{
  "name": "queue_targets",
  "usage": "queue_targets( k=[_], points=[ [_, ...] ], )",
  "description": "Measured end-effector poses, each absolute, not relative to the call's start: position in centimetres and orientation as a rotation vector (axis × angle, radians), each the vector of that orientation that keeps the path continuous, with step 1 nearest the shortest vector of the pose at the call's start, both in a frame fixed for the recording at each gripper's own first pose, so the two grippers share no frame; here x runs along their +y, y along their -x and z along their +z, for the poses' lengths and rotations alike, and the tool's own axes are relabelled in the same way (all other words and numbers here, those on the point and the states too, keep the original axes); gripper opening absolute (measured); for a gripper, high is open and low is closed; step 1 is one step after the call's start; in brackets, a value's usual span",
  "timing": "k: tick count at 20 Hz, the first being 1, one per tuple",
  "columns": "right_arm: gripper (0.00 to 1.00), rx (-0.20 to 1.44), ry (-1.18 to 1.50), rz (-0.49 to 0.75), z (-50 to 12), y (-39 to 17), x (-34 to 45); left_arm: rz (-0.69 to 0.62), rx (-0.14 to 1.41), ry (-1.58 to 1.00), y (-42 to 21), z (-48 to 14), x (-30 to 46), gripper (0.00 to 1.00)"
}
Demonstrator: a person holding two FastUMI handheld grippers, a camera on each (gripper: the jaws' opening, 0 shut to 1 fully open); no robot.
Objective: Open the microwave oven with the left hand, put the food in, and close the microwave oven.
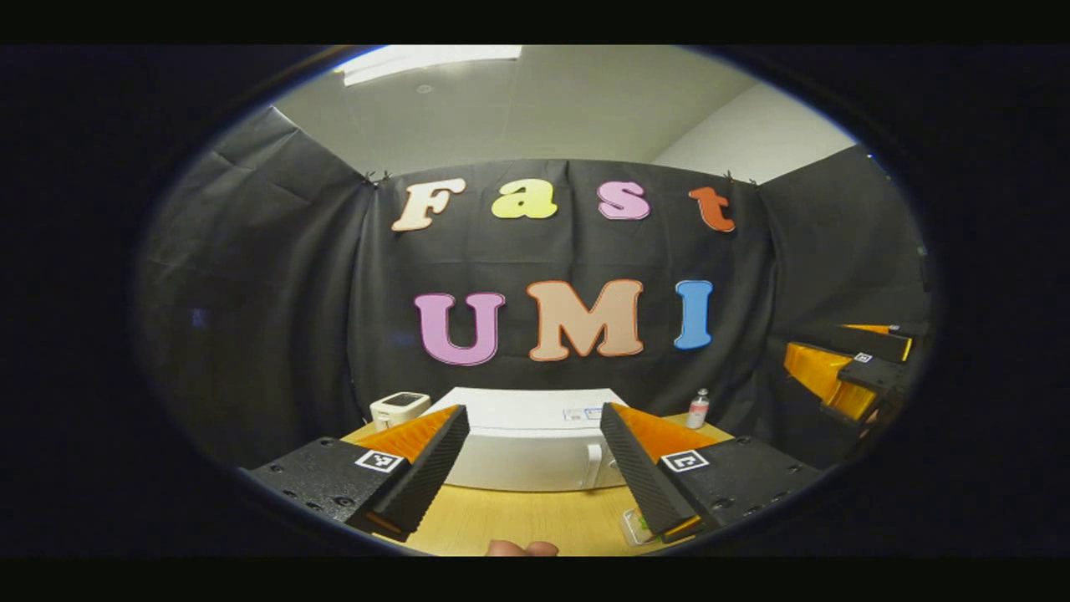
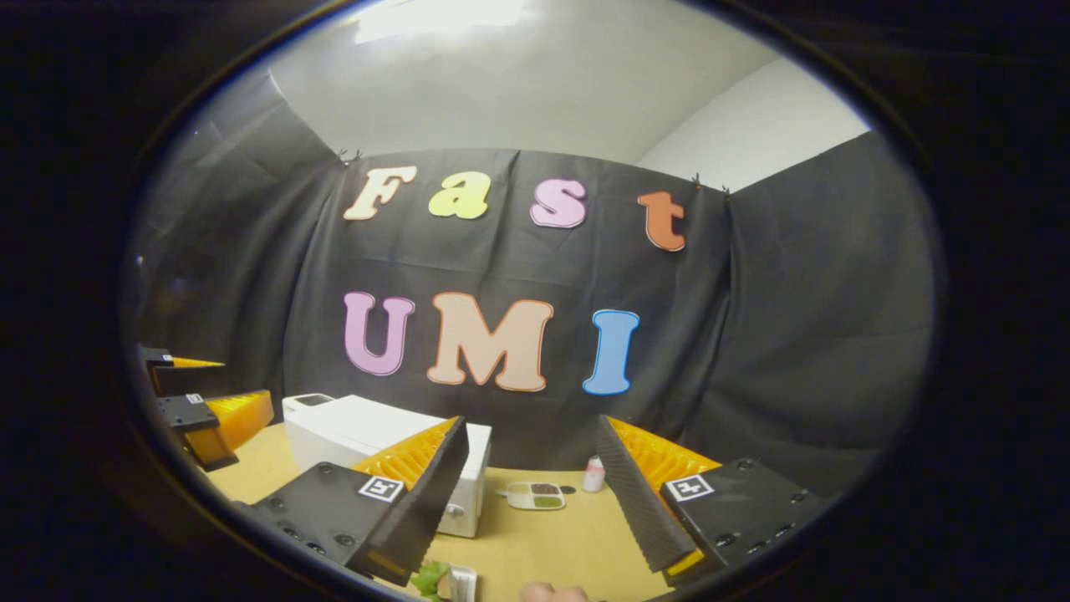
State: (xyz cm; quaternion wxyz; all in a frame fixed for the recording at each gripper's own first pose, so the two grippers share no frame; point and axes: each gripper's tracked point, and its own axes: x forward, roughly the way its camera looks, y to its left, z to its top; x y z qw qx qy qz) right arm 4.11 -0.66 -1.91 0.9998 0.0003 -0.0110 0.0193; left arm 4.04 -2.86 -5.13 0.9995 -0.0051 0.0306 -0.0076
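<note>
Both the left claw (image 1: 531, 468) and right claw (image 2: 531, 493) are held released. The microwave oven (image 1: 522, 447) door handle (image 1: 592, 465) could be missed if approached off-line.

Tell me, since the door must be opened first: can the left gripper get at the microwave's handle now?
Probably yes: the left gripper is open, the microwave handle lies ahead between its fingers, nothing between.

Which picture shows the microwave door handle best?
The left gripper view: the microwave faces it squarely, with the handle upright between the left hand-held gripper fingers. The right gripper view shows the microwave cornerwise, its front mostly hidden.
</note>
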Motion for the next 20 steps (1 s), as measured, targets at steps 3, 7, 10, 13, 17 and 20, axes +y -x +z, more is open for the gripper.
queue_targets(
  k=[3,7,10,13,17,20],
  points=[
    [0.96,-0.031,0.02,0.034,-2.0,-4.1,-0.9,-0.034,0.08,0.031,-5.1,-7.3,-3.2,0.94],
    [0.96,-0.042,0.021,0.023,-1.4,-4.3,-1.3,-0.046,0.14,0.022,-7.0,-11.6,-3.4,0.94],
    [0.96,-0.026,0.03,0.01,-1.7,-4.2,-2.1,-0.074,0.21,0.036,-8.2,-16.0,-4.3,0.96],
    [0.96,-0.016,0.046,-0.017,-1.8,-3.8,-3.4,-0.093,0.275,0.071,-9.6,-20.4,-5.1,0.96],
    [0.96,0.042,0.096,-0.066,-4.0,-3.1,-5.6,-0.129,0.366,0.048,-12.1,-25.7,-6.5,0.96],
    [0.97,0.064,0.106,-0.106,-4.4,-2.8,-7.1,-0.159,0.429,0.026,-14.0,-29.1,-7.8,1.0]
  ],
)
